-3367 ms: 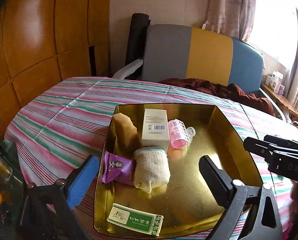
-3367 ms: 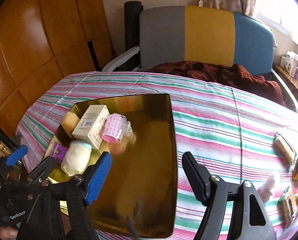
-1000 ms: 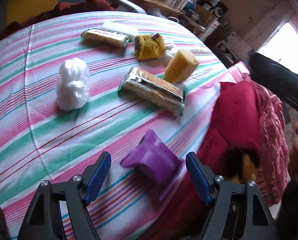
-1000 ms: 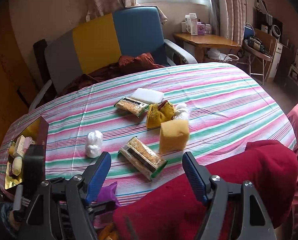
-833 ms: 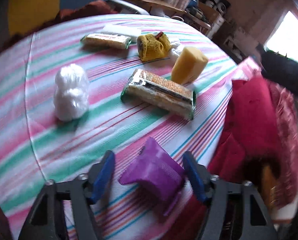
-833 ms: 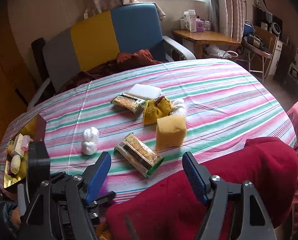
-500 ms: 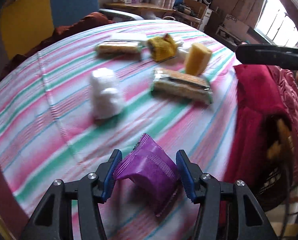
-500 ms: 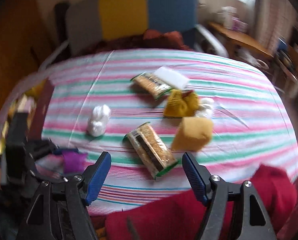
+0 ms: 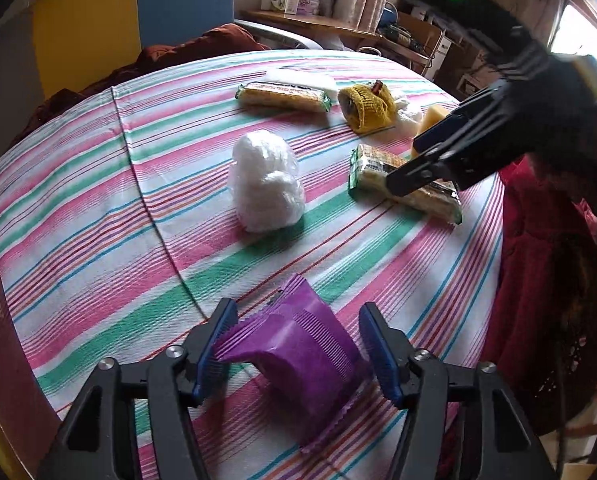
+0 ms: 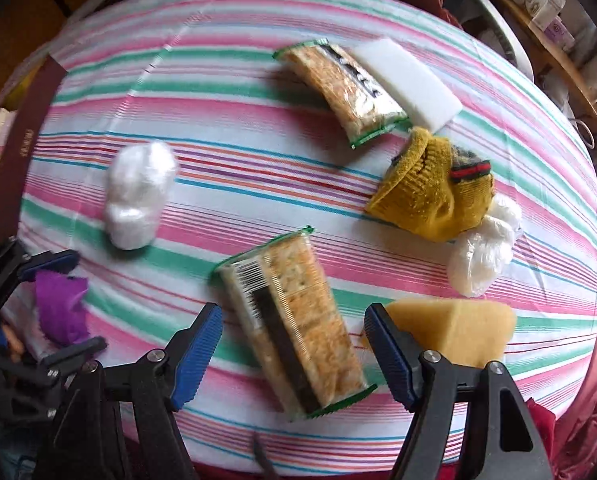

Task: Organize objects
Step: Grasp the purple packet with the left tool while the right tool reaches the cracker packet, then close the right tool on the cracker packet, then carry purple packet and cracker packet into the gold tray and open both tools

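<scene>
Here, a crinkled purple foil packet is flanked by the left gripper, whose ribbed blue jaws are opening; the left pad touches its edge, the right stands clear. A glossy rectangular cracker pack is straddled, untouched, by the right gripper, jaws apart. Both lie on the desk, draped in striped cloth.
</scene>
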